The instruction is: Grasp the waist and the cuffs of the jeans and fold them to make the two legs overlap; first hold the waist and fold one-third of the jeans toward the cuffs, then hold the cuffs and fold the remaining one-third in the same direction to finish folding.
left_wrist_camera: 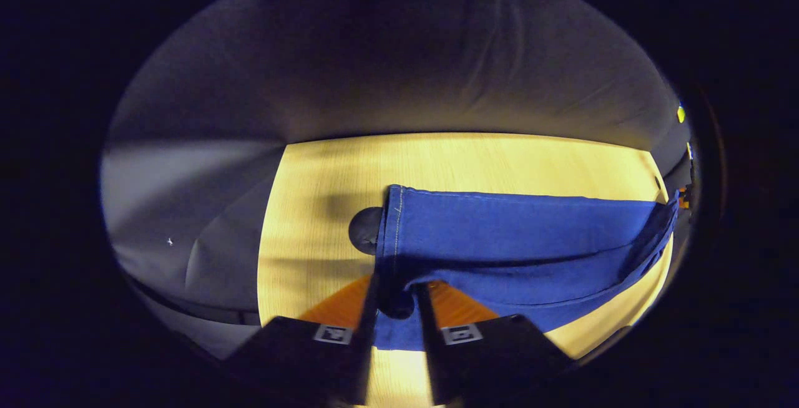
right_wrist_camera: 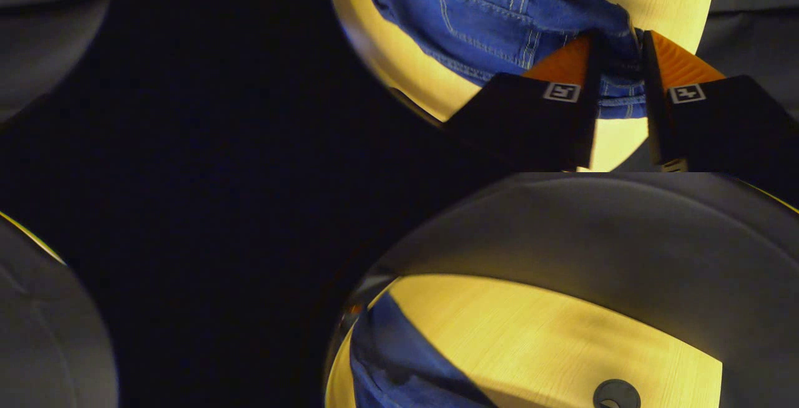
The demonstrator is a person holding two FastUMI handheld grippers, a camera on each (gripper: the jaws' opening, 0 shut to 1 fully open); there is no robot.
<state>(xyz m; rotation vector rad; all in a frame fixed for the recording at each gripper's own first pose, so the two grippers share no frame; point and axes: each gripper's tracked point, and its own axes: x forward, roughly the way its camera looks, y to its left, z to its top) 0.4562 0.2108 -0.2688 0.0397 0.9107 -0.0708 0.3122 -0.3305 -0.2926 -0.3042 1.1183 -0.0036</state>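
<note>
On the wooden table [left_wrist_camera: 474, 158], the jeans [left_wrist_camera: 512, 239] lie spread toward three o'clock in the left gripper view. The left gripper [left_wrist_camera: 397, 305] is clamped on the cuffs [left_wrist_camera: 394, 227], and the right gripper [right_wrist_camera: 618, 77] on the waist [right_wrist_camera: 499, 15]. Denim looks heavy and limp; I judge thick hems the firmest hold.

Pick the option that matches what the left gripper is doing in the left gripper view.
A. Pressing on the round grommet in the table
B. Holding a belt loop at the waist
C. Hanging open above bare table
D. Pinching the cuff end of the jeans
D: the left gripper has both fingers closed on the hemmed cuff end of the jeans, which stretch away across the wooden table.
</note>
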